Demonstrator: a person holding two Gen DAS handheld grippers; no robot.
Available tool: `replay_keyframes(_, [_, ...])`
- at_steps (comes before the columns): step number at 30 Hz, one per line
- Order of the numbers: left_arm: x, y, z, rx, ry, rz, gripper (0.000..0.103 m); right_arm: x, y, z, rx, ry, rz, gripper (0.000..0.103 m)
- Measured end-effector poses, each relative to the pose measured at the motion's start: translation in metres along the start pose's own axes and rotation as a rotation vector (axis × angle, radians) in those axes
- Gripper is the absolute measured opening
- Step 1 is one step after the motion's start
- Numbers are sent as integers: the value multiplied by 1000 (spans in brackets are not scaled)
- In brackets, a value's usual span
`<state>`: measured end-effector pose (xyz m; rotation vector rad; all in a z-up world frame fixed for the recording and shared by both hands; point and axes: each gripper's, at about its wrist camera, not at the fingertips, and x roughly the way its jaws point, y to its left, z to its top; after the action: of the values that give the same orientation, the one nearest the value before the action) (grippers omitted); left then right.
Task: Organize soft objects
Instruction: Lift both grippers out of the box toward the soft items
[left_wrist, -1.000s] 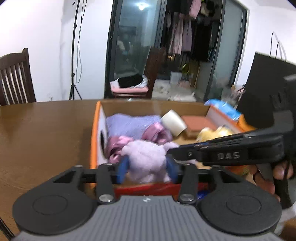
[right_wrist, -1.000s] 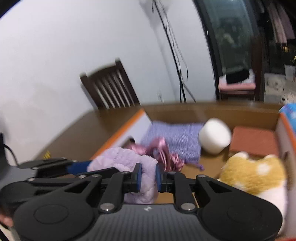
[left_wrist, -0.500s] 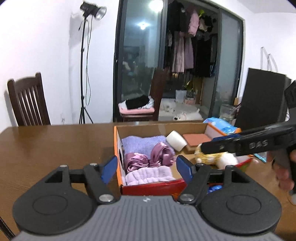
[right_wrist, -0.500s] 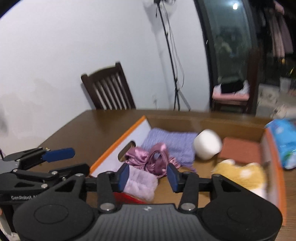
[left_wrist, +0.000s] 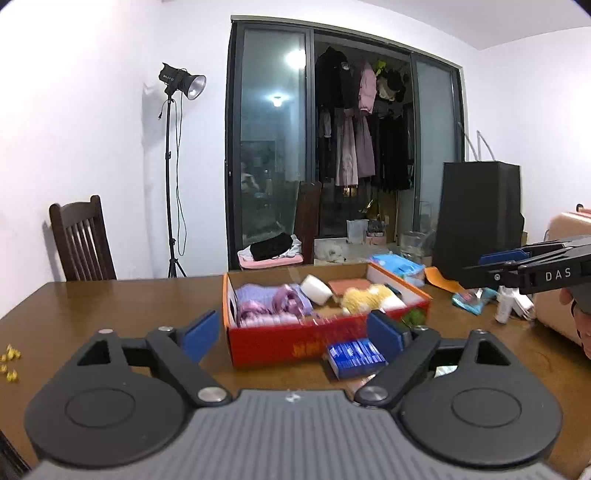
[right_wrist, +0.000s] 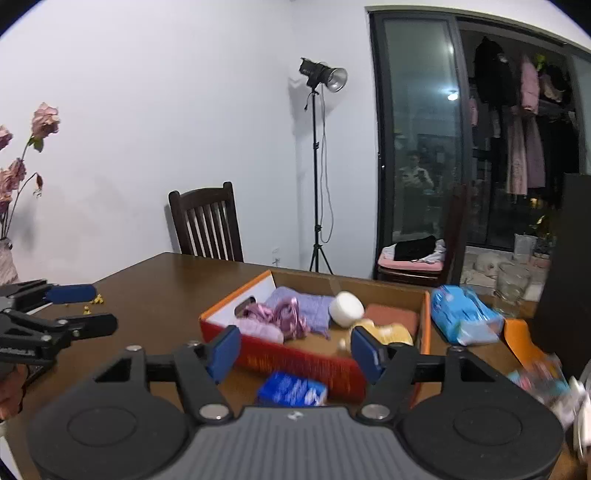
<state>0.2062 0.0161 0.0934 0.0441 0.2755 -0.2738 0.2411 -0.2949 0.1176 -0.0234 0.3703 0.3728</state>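
A: The left hand-held gripper (left_wrist: 293, 334) is hanging over the near edge of the tabletop (left_wrist: 110, 306), its jaws apart with nothing between them; they have just been opening. The right hand-held gripper (right_wrist: 295, 350) is doing likewise, jaws spread and empty, just been opening too.

B: And the soft things?

A: They are lying in the orange box (left_wrist: 295, 345) near the middle of the tabletop: a pale purple plush (right_wrist: 258, 329) at the near left corner, a pink satin piece (right_wrist: 286, 320) and a lilac knit cloth (right_wrist: 306, 304) behind it, a white roll (right_wrist: 346, 308) towards the far wall, a yellow plush toy (left_wrist: 364, 297) on the right.

B: What might be going wrong from here?

A: I am judging the box nearly full, so the purple plush may be springing back over the low near wall. A blue packet (right_wrist: 291, 392) is sitting just in front of the box; a gripper coming back in low could be knocking it, or nudging the box towards the right edge, where a blue bag (right_wrist: 461, 314) and small bottles are crowding.
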Motion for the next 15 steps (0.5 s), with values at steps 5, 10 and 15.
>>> replay_keyframes(5, [-41, -14, -42, -42, 15, 30, 91, -41, 18, -48, 8, -34, -30, 74])
replay_keyframes(10, [-72, -17, -68, -74, 47, 25, 92, -75, 39, -93, 27, -56, -79, 79])
replay_keyframes(15, [-93, -22, -78, -48, 46, 29, 93, -92, 52, -120, 50, -45, -101, 81])
